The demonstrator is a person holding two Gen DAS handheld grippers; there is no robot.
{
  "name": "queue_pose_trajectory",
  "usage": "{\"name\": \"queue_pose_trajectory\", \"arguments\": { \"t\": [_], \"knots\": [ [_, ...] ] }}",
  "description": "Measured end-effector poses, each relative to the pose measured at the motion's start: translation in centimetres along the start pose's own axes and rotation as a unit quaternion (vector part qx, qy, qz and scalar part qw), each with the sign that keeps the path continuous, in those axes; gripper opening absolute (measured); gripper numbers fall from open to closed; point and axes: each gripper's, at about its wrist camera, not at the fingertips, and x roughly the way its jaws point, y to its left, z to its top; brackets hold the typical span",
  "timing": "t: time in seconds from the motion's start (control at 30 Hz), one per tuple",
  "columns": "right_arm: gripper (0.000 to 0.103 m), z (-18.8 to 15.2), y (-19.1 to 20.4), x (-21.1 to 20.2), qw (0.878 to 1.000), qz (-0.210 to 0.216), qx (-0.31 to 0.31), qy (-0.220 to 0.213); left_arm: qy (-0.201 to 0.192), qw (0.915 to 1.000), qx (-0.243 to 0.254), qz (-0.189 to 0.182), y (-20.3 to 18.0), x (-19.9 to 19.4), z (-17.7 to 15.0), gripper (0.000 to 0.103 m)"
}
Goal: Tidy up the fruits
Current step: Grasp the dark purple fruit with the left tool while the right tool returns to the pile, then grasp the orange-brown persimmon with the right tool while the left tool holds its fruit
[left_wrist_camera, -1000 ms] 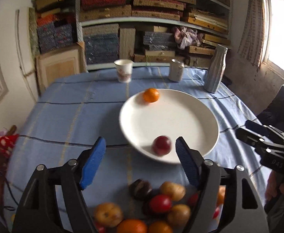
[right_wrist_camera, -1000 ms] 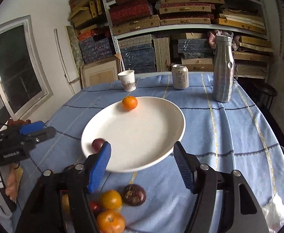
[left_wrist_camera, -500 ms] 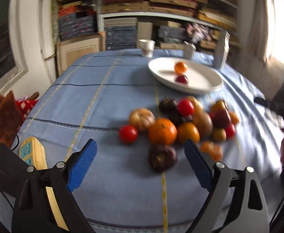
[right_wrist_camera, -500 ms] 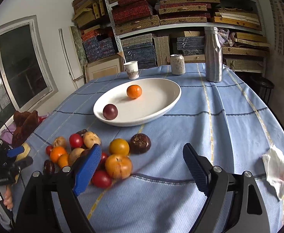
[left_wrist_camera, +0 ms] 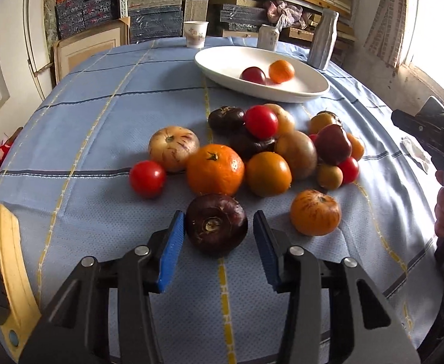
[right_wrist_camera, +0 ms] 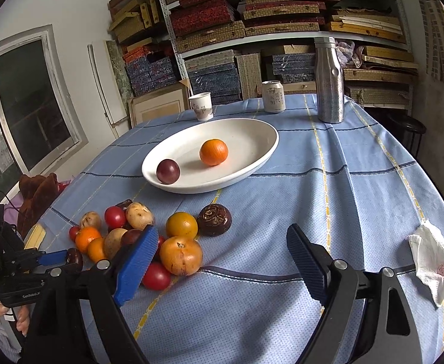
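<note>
We hold left gripper (left_wrist_camera: 219, 233) low, jaws apart flanking dark fruit (left_wrist_camera: 216, 225); right gripper (right_wrist_camera: 222, 261) raised, jaws wide apart.

- Left wrist view sits low and close at the near-left table edge, facing the fruit pile (left_wrist_camera: 252, 151).
- Right wrist view sits higher, near-right, facing far.
- Both share the white plate (right_wrist_camera: 252, 127).

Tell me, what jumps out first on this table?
A heap of red, orange and dark fruits lies on the blue checked tablecloth, nearer than the big white oval plate. That plate holds one orange mandarin and one dark red plum. The left tool straddles a dark purple round fruit, blue pads open.
</note>
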Motion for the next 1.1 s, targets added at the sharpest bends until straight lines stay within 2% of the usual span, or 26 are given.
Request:
{"name": "queue_pose_trajectory", "arguments": {
  "t": [0.17,0.37,0.47,0.63,0.77,0.83,1.1],
  "knots": [
    [0.087,-0.1,0.2,-0.1,1.000,0.003,-0.007,0.000,0.008,0.9999,-0.003,-0.007,0.0,0.5,0.2,0.042],
    [0.087,-1.2,1.4,0.0,0.999,0.005,-0.035,0.017,-0.026,0.9995,-0.017,0.011,0.6,-0.9,-0.2,0.041],
    [0.087,-1.7,2.3,0.4,0.998,0.000,-0.057,0.031,-0.024,0.9993,-0.024,0.013,1.1,-0.9,-0.6,0.041],
    [0.068,-2.0,3.0,2.3,0.995,0.000,-0.070,0.074,-0.017,0.9996,-0.025,0.000,1.2,-0.7,-0.6,0.042],
    [0.061,-1.6,3.3,4.0,0.993,0.009,-0.062,0.099,-0.016,0.9994,-0.031,-0.008,1.3,-0.7,-0.7,0.041],
    [0.052,-1.5,3.4,4.7,0.992,0.018,-0.058,0.110,-0.016,0.9993,-0.032,-0.011,1.4,-0.6,-0.6,0.042],
    [0.050,-0.9,3.0,6.6,0.988,0.069,-0.013,0.137,-0.010,0.9994,-0.029,-0.018,1.4,-0.3,-0.7,0.042]
  ]
}}
